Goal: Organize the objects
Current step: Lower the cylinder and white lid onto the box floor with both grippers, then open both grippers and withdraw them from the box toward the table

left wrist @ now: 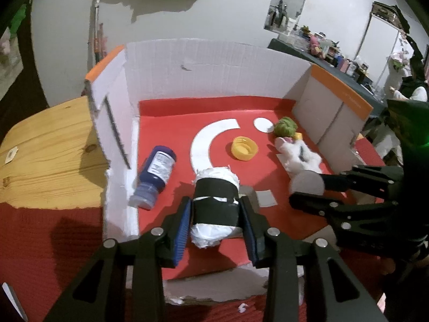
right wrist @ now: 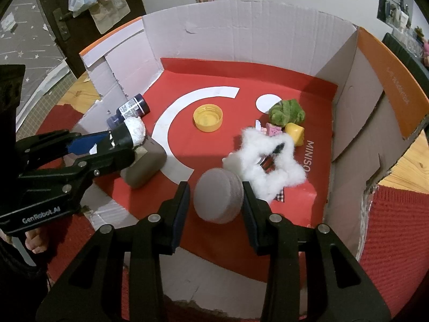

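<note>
The left tool (left wrist: 215,221) is clenched on a white roll wrapped in black tape (left wrist: 215,209), held low over the red floor of the cardboard box (left wrist: 214,61). The right tool (right wrist: 215,201) is clenched on a grey round disc (right wrist: 218,196) – just beside a white fluffy star (right wrist: 270,166). A yellow cap (right wrist: 207,118) and a dark blue bottle (left wrist: 155,177) are seen lying in the box, well apart.

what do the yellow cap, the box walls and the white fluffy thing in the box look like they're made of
Yellow cap: smooth moulded plastic with a slight sheen, probably.
Box: corrugated cardboard, matte white inside; ribbing and torn edges show.
White fluffy thing: soft fibre, like cotton wool or plush; its wispy edges suggest so, though I can't tell which.
</note>
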`<state>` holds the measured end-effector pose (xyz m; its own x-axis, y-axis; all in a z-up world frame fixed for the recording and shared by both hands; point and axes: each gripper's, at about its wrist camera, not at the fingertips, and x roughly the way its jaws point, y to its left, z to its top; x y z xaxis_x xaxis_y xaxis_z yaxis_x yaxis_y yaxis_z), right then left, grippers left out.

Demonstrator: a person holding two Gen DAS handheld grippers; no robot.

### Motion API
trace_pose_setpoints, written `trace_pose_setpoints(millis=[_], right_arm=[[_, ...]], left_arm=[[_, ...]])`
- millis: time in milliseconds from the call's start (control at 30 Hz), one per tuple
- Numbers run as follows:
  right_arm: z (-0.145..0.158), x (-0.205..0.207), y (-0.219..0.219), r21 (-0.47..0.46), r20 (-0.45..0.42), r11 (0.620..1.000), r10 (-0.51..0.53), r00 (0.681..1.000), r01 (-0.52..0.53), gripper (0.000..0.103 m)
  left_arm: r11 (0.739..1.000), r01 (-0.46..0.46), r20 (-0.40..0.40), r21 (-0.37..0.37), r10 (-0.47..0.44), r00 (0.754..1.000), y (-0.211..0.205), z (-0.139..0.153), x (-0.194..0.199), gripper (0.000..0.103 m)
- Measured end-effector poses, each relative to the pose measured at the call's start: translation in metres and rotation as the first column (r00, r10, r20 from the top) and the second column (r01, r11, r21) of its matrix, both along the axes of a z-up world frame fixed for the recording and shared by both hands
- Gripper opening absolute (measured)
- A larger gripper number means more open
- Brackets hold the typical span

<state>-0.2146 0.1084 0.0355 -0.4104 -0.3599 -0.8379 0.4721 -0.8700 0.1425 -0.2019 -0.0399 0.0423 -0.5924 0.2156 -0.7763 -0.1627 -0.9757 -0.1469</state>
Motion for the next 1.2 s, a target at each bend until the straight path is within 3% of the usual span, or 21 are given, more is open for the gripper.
trace_pose_setpoints(millis=[400,600,667,1200], right_arm=[[0.004,0.007,-0.001,0.005,-0.015,1.000,0.005,1.000,-0.005,0.047],[0.005,0.010,-0.001,0.000,-0.021,1.000,0.007,1.000,-0.007,0.050],[0.006,0.012,0.000,0.000,-0.028,1.000,0.006,1.000,-0.006,0.055],[0.022,0.030,0.002,-0.019,-0.062,1.000,0.005,0.998,-0.006,0.059]], left_arm=[[0.999,-0.022,-0.016,-0.029,0.022,1.000,0.001,0.002,0.002,0.040],[0.998,-0.047,-0.036,-0.041,0.046,0.998,0.001,0.005,0.006,0.056],[0.998,-0.058,-0.034,-0.035,0.056,0.998,-0.002,0.004,0.007,0.056],[0.999,-0.046,-0.047,-0.004,0.046,0.998,-0.003,0.015,0.030,0.062]])
